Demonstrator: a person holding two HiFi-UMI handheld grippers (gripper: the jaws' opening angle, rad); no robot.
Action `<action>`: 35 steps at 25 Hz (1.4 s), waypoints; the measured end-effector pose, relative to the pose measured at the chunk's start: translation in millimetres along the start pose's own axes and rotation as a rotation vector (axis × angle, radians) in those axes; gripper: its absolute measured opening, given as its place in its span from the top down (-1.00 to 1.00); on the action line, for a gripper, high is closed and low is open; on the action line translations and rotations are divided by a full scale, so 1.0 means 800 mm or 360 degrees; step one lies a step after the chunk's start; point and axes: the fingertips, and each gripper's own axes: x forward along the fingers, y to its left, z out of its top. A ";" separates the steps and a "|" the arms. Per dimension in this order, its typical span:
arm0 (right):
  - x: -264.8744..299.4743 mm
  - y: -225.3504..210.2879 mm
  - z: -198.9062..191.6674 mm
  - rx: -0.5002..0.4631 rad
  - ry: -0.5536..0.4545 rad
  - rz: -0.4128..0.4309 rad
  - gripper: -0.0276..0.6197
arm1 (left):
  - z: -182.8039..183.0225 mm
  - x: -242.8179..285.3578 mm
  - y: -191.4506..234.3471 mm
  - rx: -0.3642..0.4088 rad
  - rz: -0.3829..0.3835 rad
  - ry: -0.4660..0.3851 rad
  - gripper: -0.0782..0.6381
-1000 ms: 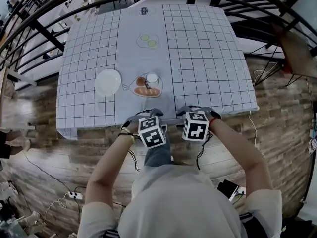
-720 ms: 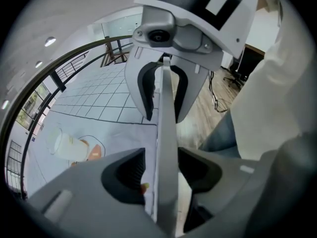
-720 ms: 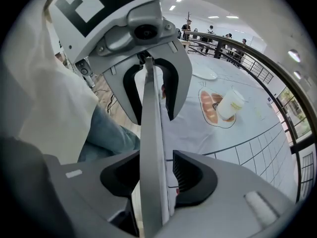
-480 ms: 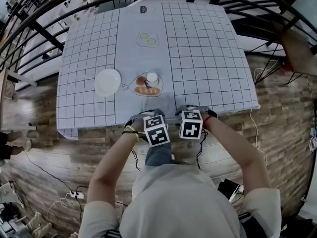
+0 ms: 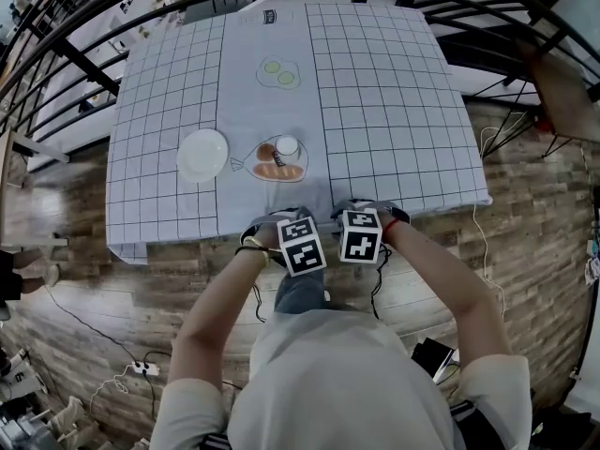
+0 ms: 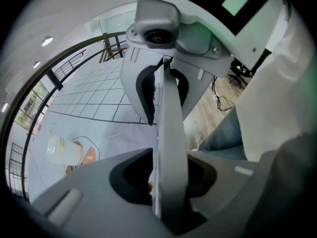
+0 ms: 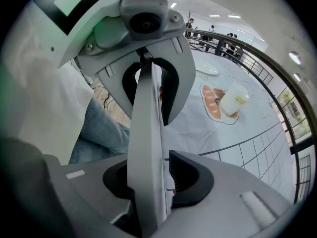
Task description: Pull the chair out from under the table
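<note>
Grey chair back (image 6: 171,128) btwn closing jaws, L gripper (image 6: 166,177) & R gripper (image 7: 148,177), unclamped.

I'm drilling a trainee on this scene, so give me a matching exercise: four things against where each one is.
Things: 1 white plate; 2 cup; 3 chair back; 4 power strip.
Places: A on the wooden floor; B between the jaws of the left gripper and right gripper; C on the fish-shaped drawing; D on the tablecloth, left of that drawing.
Pairs: 1-D, 2-C, 3-B, 4-A.
Both grippers' jaws are closing.
</note>
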 end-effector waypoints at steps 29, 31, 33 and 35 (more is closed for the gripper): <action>0.004 0.007 -0.002 -0.0084 0.0047 0.0039 0.68 | -0.002 0.003 -0.004 0.0004 -0.0087 0.0022 0.55; 0.004 0.007 -0.001 -0.0083 0.0053 0.0040 0.68 | -0.002 0.003 -0.004 0.0003 -0.0090 0.0020 0.55; 0.003 0.007 -0.001 -0.0086 0.0059 0.0040 0.68 | -0.002 0.003 -0.004 0.0004 -0.0088 0.0019 0.55; 0.003 0.007 -0.003 -0.0089 0.0060 0.0039 0.69 | -0.001 0.003 -0.005 0.0007 -0.0086 0.0020 0.55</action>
